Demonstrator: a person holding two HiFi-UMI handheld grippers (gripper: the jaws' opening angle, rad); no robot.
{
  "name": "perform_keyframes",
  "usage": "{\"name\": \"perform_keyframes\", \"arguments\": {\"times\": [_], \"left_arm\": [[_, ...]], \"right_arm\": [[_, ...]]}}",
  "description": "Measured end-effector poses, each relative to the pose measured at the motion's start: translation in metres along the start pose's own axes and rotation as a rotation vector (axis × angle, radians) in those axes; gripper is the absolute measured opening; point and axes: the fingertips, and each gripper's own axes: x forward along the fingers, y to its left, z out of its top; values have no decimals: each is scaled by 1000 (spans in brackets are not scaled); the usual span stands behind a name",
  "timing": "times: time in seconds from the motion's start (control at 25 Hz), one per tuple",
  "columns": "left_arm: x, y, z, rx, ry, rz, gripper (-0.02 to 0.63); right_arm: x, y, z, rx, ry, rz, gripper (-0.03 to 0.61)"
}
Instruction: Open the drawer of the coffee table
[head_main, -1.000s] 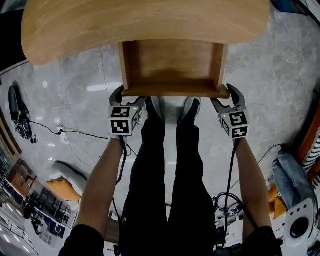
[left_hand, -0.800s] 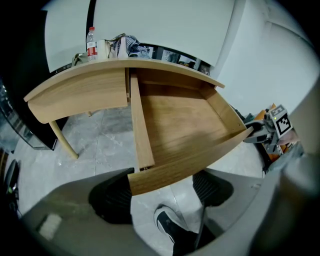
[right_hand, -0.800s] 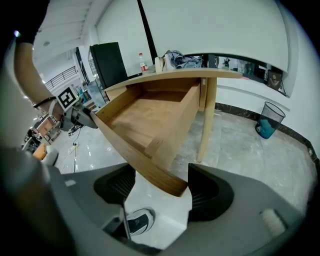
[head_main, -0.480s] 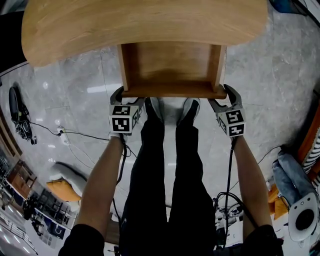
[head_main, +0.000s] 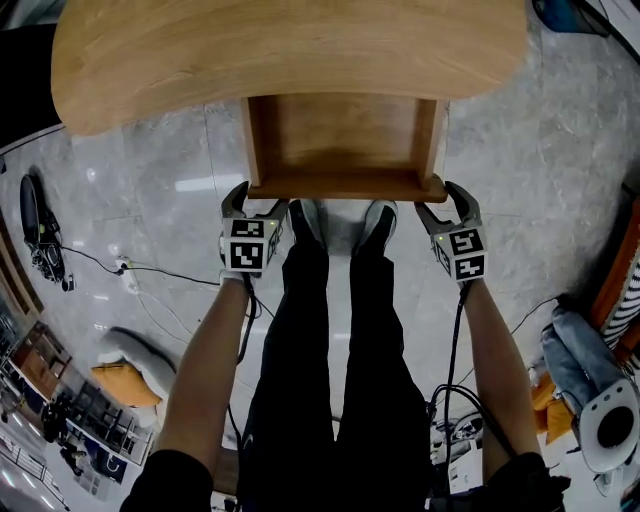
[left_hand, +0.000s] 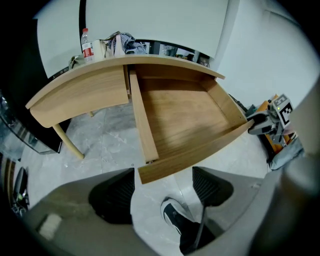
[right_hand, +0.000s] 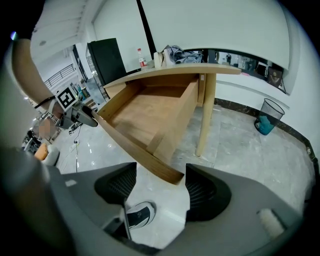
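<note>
head view: camera sits above the person and faces steeply down; coffee table spans the upper frame, open drawer at upper centre, floor below. left gripper view: low, close to the drawer's front left corner, faces along its own jaws up the drawer; right gripper at right edge. right gripper view: low, close to the front right corner; left gripper at left. all three views share the drawer.

No readable words or numbers are showing anywhere. On the coffee table, the bottle is wearing a red label too small to read. The cubes on the left gripper and right gripper are showing only black-and-white square patterns.
</note>
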Motion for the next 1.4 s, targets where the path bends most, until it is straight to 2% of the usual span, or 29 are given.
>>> {"name": "perform_keyframes", "arguments": {"times": [0.2,0.28,0.36,0.44,0.56,0.68,0.8,0.92,1.08,1.2,1.28,1.4], "left_arm": [[-47,10,-5,-53,46,12,374],[-79,9,2,-55,48,16,374],[-118,8,21,-59,15,31,368],[-160,8,57,-44,-74,70,313],[-222,-7,127,-14,-259,115,211],[-281,-46,192,-21,-423,43,148],[-335,-84,249,3,-525,-61,115],[-385,-103,304,47,-603,-93,103],[-468,-110,383,164,-769,-39,81],[-540,-92,430,235,-884,-17,29],[-580,-77,453,232,-929,-10,25],[-630,-66,485,133,-1019,-23,25]], "right_arm": [[-49,-2,12,53,22,10,276],[-76,-1,28,73,8,12,237],[-108,1,57,109,-34,8,216],[-138,3,101,161,-111,3,191],[-176,4,172,219,-252,-15,165],[-225,13,239,274,-411,-9,142],[-281,34,313,310,-554,37,117],[-332,53,376,257,-633,58,91],[-386,58,431,170,-703,62,42],[-418,62,466,135,-757,43,19],[-443,67,494,106,-805,30,11],[-485,74,545,32,-889,12,5]]}}
